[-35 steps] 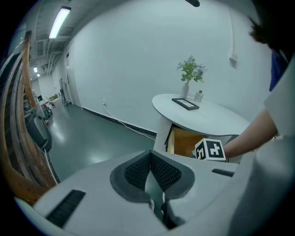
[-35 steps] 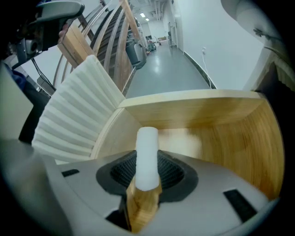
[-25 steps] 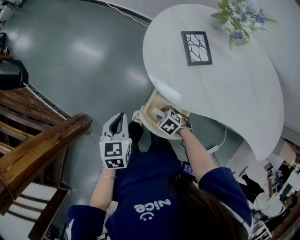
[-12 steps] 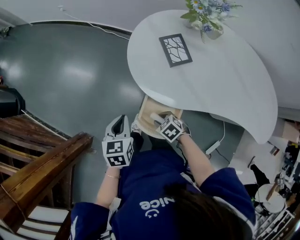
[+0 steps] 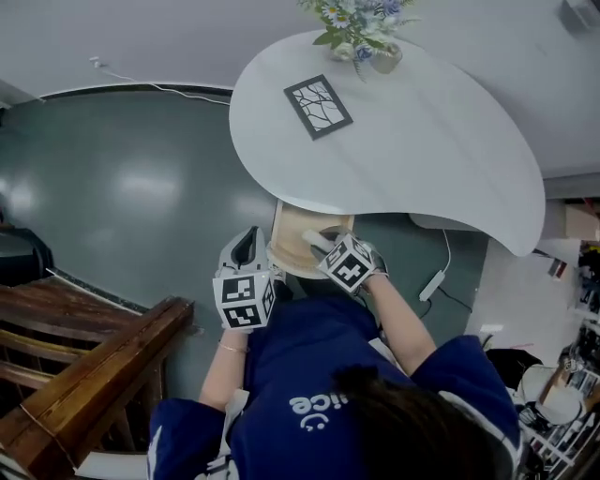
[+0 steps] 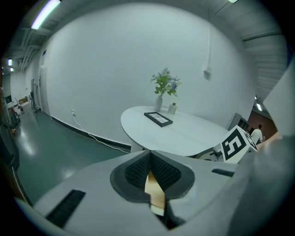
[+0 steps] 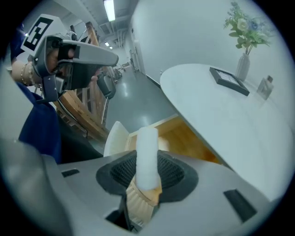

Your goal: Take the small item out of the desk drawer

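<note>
White stubby cylinder (image 7: 147, 147), the small item, is pinched btwn the pads of my right tool (image 7: 148, 177) and sticks up out of them. It hangs over the open wooden drawer (image 7: 186, 138), just under the edge of the white desk (image 5: 422, 150). My left tool (image 6: 150, 171) is pressed together w/ nothing in it, and in the head view it sits just beside the drawer's left front corner, apart from the right one. On the desk top there's a dark-framed pic (image 5: 319, 106) and a vase of flowers (image 5: 361, 28) at the far edge, both well apart from the drawer.
</note>
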Demonstrator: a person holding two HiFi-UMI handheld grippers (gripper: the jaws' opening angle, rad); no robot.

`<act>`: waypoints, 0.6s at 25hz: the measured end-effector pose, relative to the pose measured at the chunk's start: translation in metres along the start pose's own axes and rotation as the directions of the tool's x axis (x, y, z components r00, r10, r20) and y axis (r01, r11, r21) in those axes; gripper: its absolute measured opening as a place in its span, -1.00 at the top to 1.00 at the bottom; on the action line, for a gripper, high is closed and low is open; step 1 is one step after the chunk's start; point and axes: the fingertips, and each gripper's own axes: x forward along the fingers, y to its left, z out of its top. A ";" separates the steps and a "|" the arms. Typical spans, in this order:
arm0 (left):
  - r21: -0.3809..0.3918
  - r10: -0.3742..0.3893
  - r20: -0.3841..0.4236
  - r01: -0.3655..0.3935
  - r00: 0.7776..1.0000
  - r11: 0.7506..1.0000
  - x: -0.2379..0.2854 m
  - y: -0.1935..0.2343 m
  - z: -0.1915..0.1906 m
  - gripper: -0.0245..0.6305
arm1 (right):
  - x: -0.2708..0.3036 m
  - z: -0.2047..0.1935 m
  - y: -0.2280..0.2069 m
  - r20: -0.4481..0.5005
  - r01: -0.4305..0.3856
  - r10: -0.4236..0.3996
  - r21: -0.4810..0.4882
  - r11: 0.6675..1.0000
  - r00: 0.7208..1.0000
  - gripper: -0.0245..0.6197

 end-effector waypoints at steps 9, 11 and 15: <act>0.063 -0.092 -0.006 0.093 0.996 0.994 0.008 -0.029 0.004 0.91 | -0.037 0.001 0.001 0.076 0.059 -0.068 0.112 0.992 0.995 0.49; 0.077 -0.111 -0.001 0.111 0.994 0.991 0.008 -0.034 0.006 0.91 | -0.046 0.001 -0.001 0.088 0.083 -0.096 0.136 0.987 0.992 0.49; 0.090 -0.147 0.003 0.146 0.989 0.985 0.011 -0.047 0.010 0.91 | -0.061 0.001 -0.006 0.117 0.125 -0.150 0.195 0.973 0.982 0.49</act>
